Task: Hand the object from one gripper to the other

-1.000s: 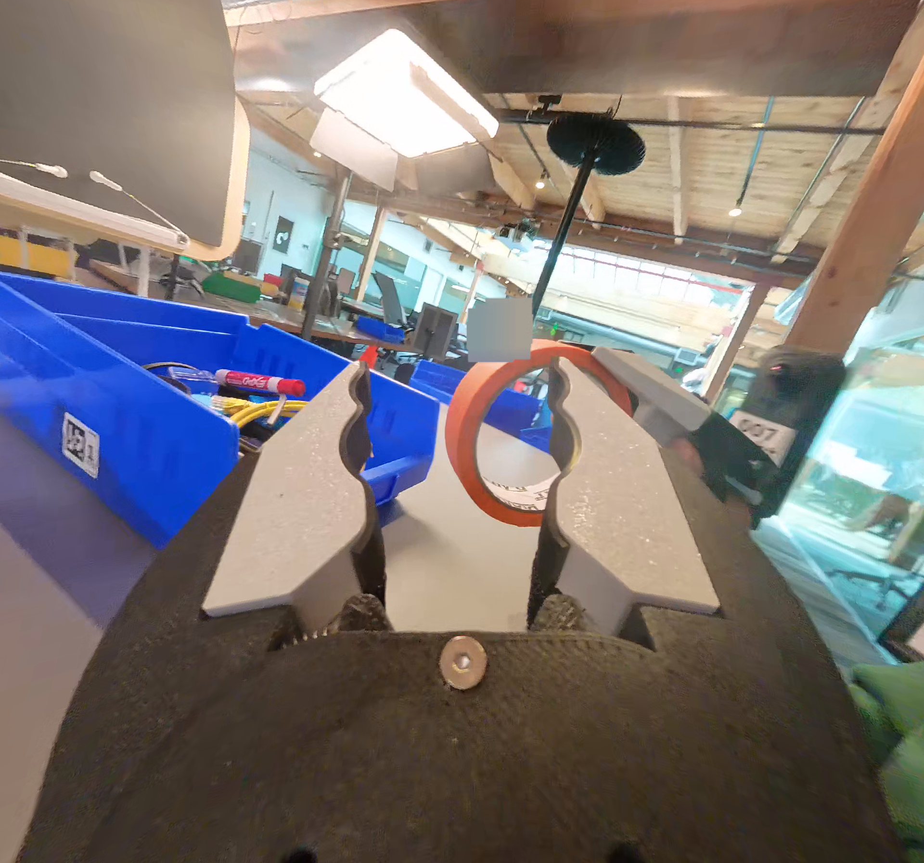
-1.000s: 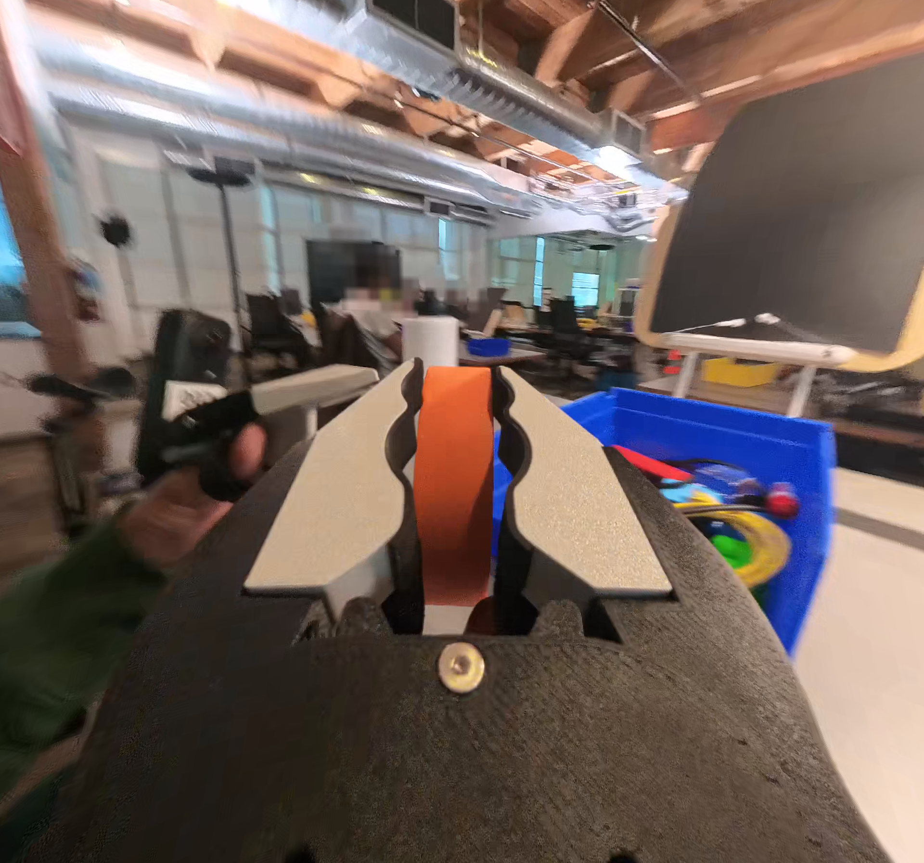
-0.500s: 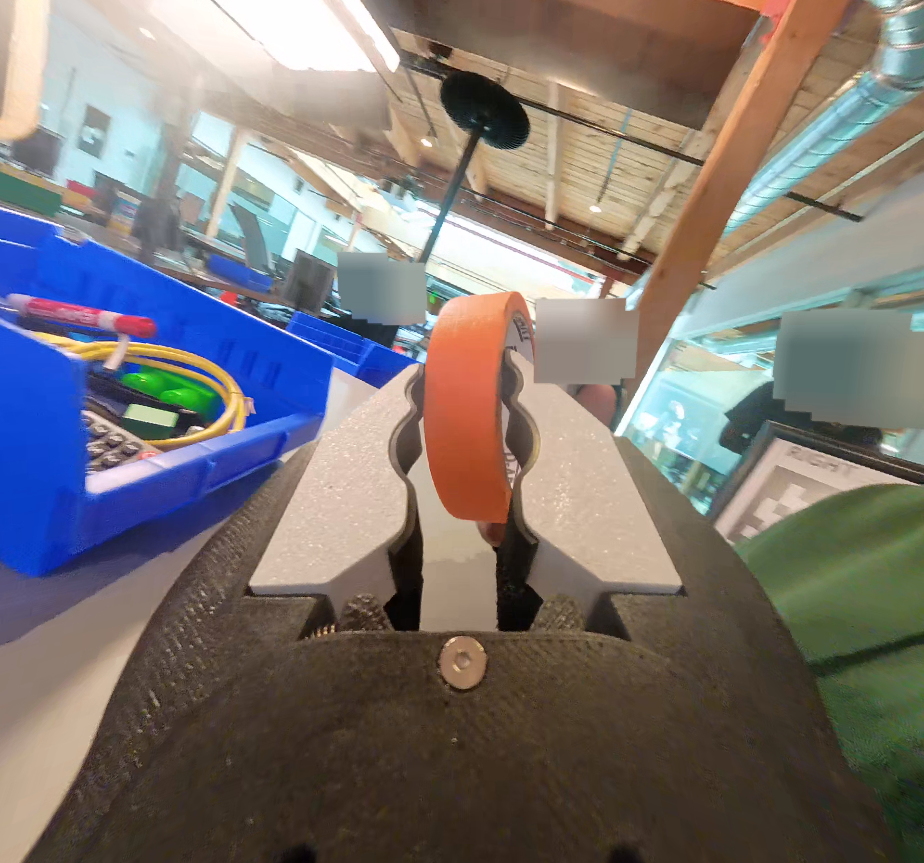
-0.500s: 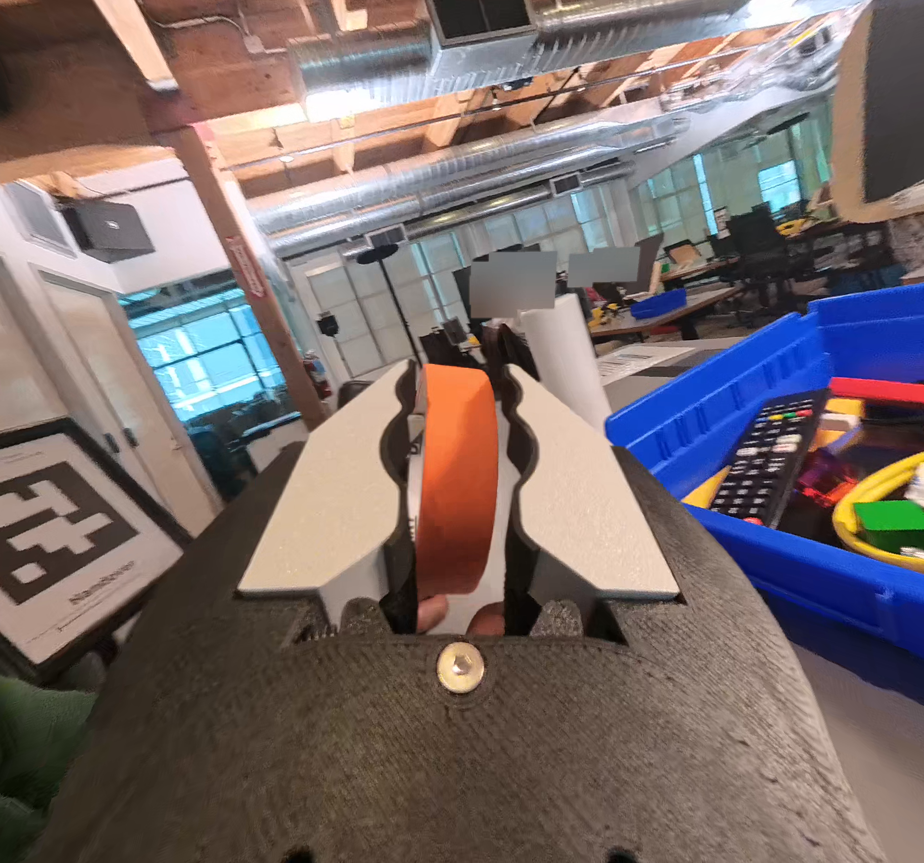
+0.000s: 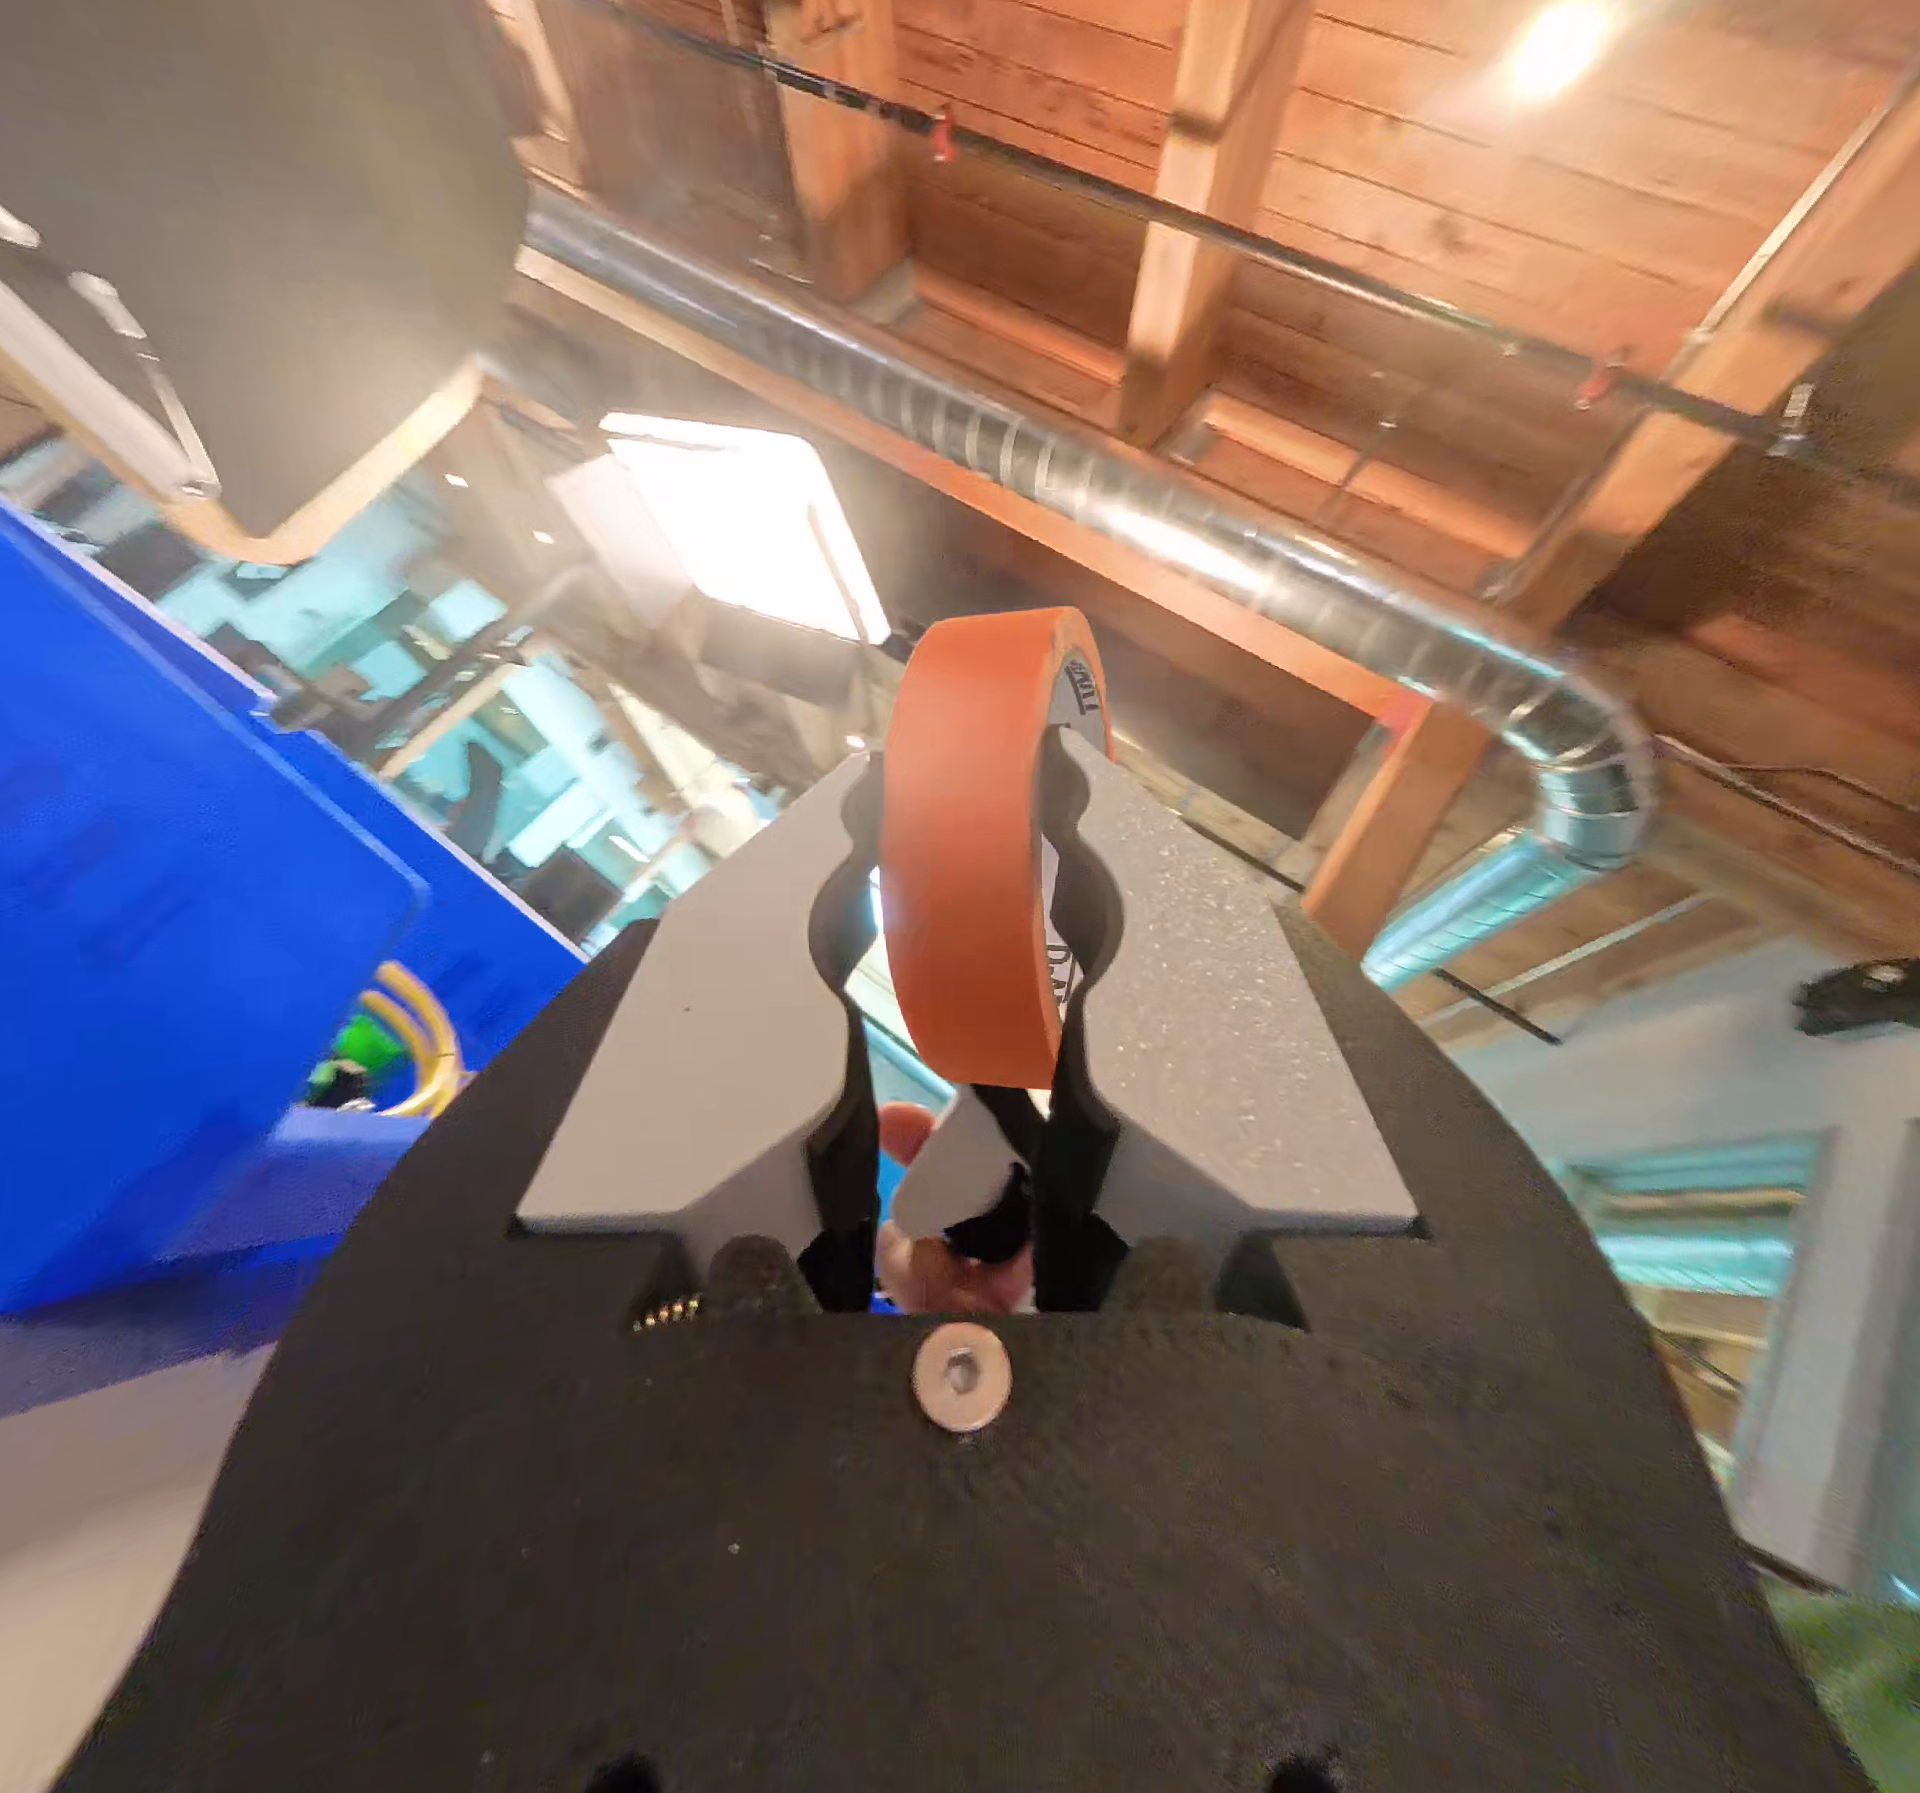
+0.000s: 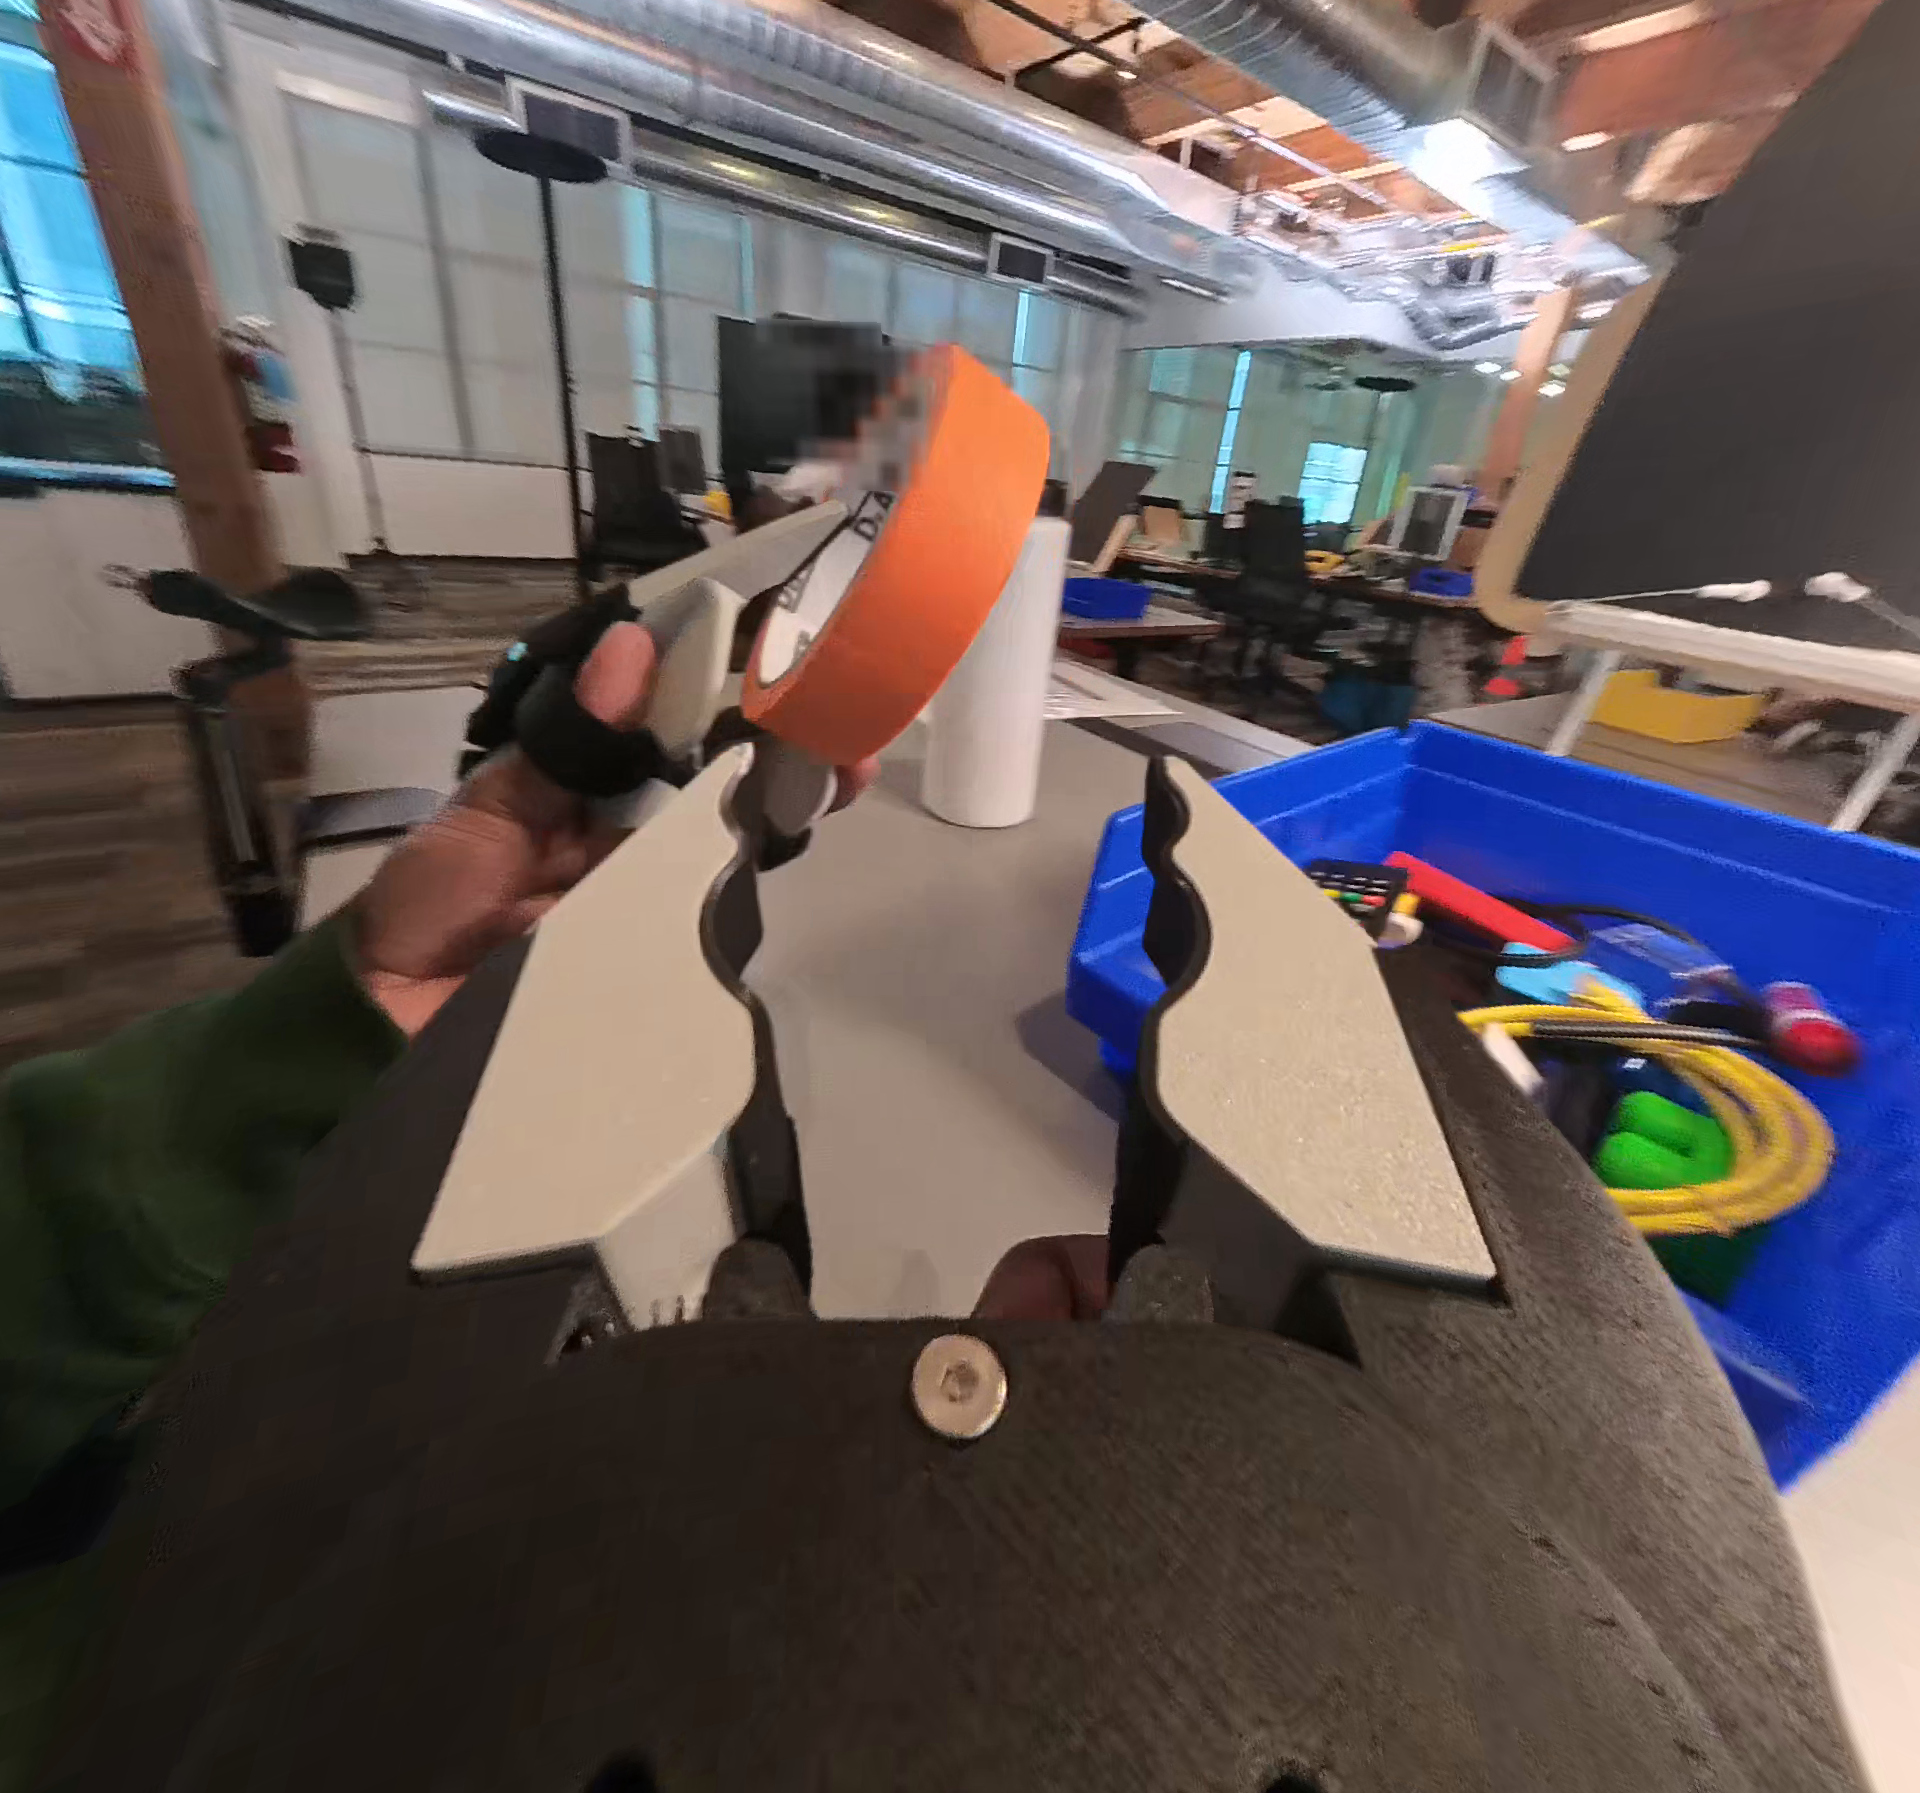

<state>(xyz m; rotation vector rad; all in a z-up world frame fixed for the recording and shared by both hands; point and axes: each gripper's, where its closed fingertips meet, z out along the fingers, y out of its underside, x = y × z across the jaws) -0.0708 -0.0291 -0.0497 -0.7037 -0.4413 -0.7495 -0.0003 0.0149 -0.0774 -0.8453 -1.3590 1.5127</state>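
Note:
An orange tape roll (image 5: 971, 839) stands upright between the grey fingers of my left gripper (image 5: 966, 767), which is shut on it and tilted up toward the ceiling. In the right wrist view the same roll (image 6: 914, 569) is held up at the upper left by the left gripper's fingers (image 6: 696, 600), with a person's hand (image 6: 488, 870) behind them. My right gripper (image 6: 945, 767) is open and empty, just below and to the right of the roll, not touching it. A grey finger and a fingertip of a hand show under the roll in the left wrist view.
A blue bin (image 6: 1455, 787) with a yellow cable, a remote and markers sits on the grey table (image 6: 914, 964) at the right; it also shows in the left wrist view (image 5: 156, 912). A white cylinder (image 6: 992, 704) stands behind the grippers. A green sleeve (image 6: 156, 1172) is at the left.
Half a second ago both grippers were shut on the roll. My right gripper has opened, let go and drawn back. My left gripper keeps the roll and has tilted upward.

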